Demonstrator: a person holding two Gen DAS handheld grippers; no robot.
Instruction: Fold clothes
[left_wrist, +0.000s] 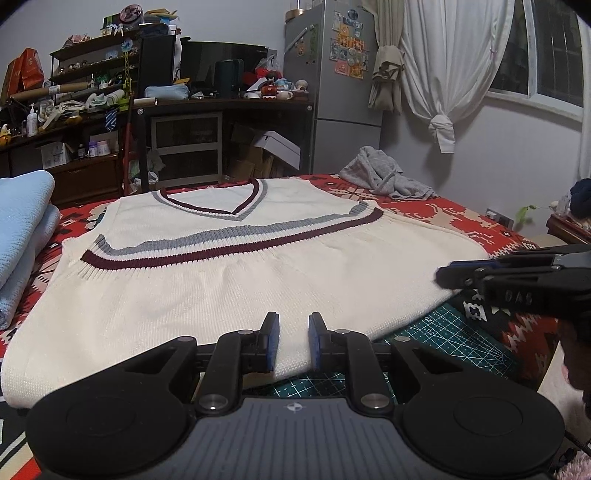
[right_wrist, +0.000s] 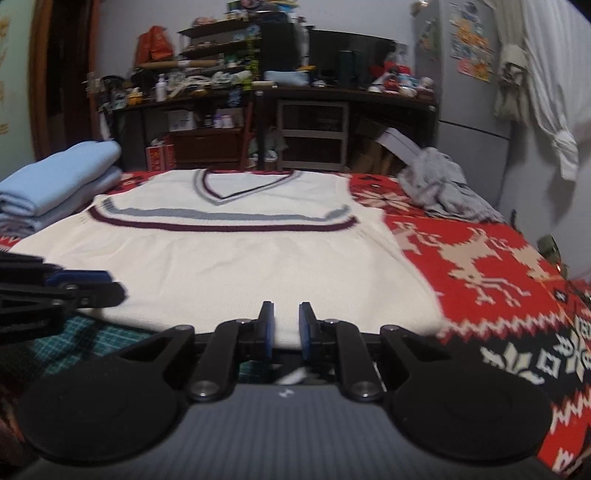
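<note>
left gripper (left_wrist: 291, 341), right gripper (right_wrist: 283, 330): black linkage arms, blue pads, silver screws, ribbed grey body.

We see a cream knit vest (left_wrist: 236, 288) banded in maroon and grey, a red blanket (right_wrist: 480, 258) patterned with beige reindeer and snowflakes, pale blue folded cloth (right_wrist: 62, 181) — and a green gridded mat (left_wrist: 461, 343).

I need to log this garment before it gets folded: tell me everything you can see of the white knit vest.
The white knit vest is sleeveless and cream-coloured, with a V-neck trimmed in grey and maroon. It lies flat on the red patterned blanket, neck at the far end. Its striped, ribbed hem is already folded up across the chest. The near fold edge overhangs a green cutting mat, and there the left gripper and right gripper each pinch the fabric.
</note>
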